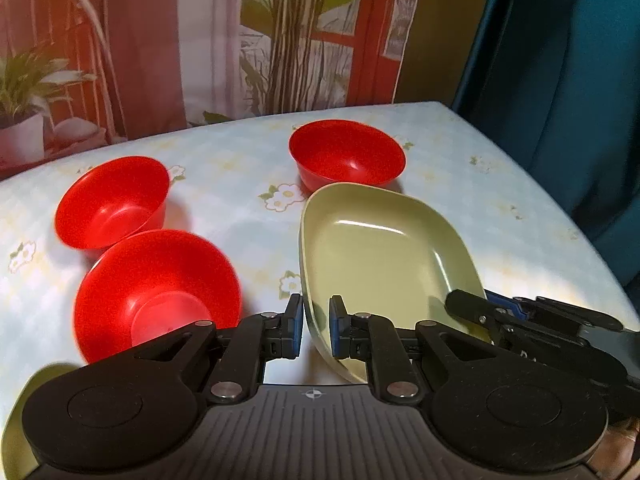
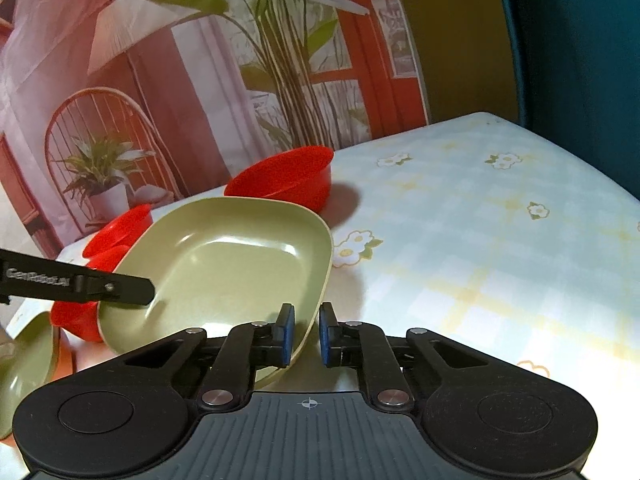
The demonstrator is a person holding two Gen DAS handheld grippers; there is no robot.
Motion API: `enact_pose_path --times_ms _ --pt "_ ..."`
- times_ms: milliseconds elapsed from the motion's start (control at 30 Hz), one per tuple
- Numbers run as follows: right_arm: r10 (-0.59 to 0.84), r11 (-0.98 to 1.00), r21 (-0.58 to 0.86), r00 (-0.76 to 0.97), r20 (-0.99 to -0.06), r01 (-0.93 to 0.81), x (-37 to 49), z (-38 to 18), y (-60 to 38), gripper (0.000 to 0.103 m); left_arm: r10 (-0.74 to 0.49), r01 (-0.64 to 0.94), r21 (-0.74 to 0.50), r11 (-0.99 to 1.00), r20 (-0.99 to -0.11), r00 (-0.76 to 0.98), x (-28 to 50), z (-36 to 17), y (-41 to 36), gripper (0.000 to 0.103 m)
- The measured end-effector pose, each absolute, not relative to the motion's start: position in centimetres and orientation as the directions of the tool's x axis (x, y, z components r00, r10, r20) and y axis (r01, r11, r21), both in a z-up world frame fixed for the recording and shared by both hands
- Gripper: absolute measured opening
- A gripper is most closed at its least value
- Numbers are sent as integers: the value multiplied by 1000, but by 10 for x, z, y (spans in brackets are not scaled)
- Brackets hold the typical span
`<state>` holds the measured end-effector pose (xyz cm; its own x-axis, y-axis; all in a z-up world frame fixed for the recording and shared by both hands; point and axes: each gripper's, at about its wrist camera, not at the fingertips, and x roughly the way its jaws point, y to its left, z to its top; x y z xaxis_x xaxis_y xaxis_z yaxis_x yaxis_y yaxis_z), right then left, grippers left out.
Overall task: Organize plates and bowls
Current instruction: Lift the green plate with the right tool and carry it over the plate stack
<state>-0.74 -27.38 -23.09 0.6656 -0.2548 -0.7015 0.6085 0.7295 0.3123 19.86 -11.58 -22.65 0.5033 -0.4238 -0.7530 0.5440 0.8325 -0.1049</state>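
Note:
A green square plate (image 1: 384,256) is tilted above the table, held at two edges. My left gripper (image 1: 316,330) straddles its near-left rim, jaws close around it. My right gripper (image 2: 307,334) straddles its right rim (image 2: 224,264), jaws close around the edge, and shows in the left wrist view (image 1: 480,316). Three red bowls stand on the table: one near left (image 1: 156,292), one further left (image 1: 112,202), one at the back (image 1: 346,156). A second green plate (image 2: 24,364) lies low at the left.
The table (image 2: 480,240) has a pale checked cloth with flowers and stretches to the right. A printed backdrop with plants and a chair hangs behind it. A dark teal curtain (image 1: 560,80) hangs at the right edge.

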Motion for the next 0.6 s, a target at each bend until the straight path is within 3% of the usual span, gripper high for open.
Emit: enact_pose_path --times_ms 333,600 --pt "-213 819 288 730 -649 496 18 -184 -243 12 -454 462 -196 865 -697 555 175 -191 -41 16" --pt "-103 913 241 758 -644 329 56 -161 -187 11 -396 328 -237 915 -687 609 147 -186 33 16"
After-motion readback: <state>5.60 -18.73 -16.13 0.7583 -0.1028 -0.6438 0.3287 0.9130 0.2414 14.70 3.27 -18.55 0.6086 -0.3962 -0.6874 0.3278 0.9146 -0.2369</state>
